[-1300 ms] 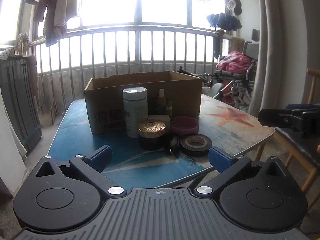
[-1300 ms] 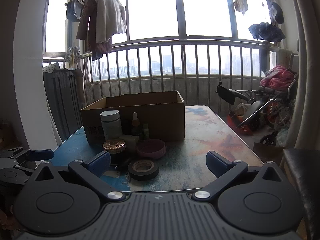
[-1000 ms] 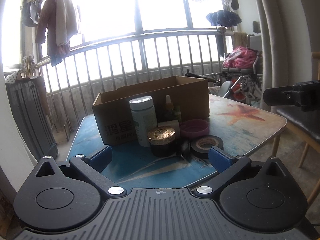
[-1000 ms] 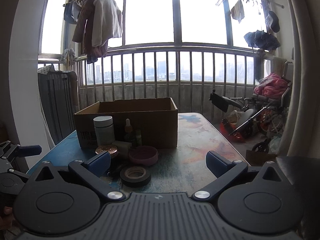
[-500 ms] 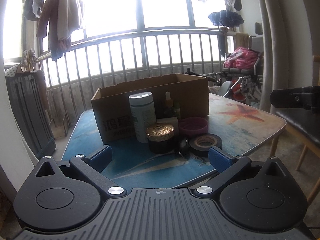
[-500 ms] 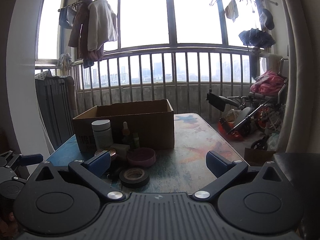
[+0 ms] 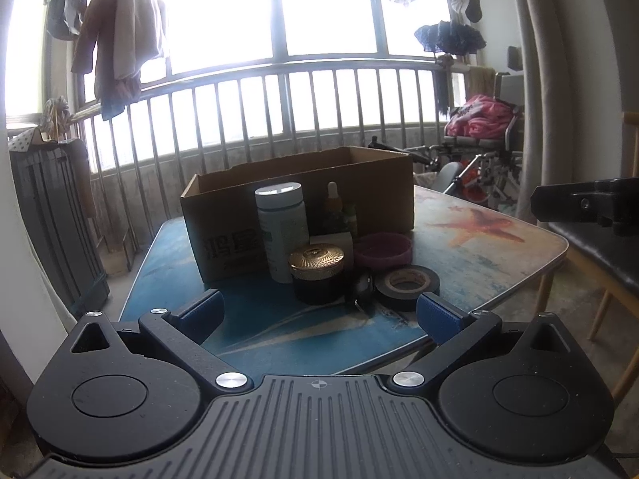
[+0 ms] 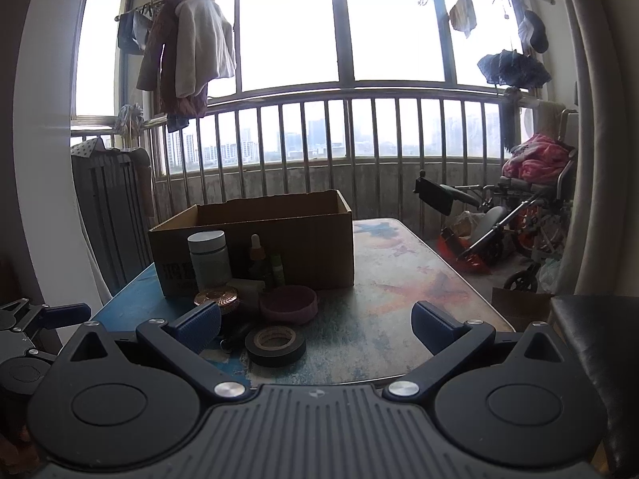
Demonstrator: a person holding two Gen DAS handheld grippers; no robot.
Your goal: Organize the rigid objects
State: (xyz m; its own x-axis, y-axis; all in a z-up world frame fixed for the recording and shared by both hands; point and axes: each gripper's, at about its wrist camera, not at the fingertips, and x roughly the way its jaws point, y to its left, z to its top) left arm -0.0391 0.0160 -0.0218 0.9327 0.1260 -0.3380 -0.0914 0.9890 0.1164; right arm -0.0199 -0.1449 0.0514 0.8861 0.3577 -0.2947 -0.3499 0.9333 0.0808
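An open cardboard box [image 7: 303, 203] [image 8: 279, 239] stands on the painted table [image 7: 479, 239] [image 8: 399, 279]. In front of it stand a white bottle [image 7: 281, 227] [image 8: 208, 255], a dropper bottle [image 7: 334, 209] [image 8: 257, 259], a gold-lidded dark jar [image 7: 317, 269] [image 8: 217, 297], a pink round dish [image 7: 382, 248] [image 8: 288, 303], a black tape roll [image 7: 407, 281] [image 8: 275, 345] and a small black object [image 7: 361, 289]. My left gripper [image 7: 317, 315] is open and empty, short of the jar. My right gripper [image 8: 315, 325] is open and empty, just before the tape roll.
A balcony railing [image 7: 279, 119] and windows stand behind the table. A wheelchair [image 8: 519, 219] with pink cloth is at the right. A dark chair seat [image 8: 599, 339] is at the near right. A dark radiator-like rack [image 7: 52, 219] stands at the left.
Both grippers have drifted slightly, the views tilting up a little. The jaws stay open. Nothing on the table has moved.
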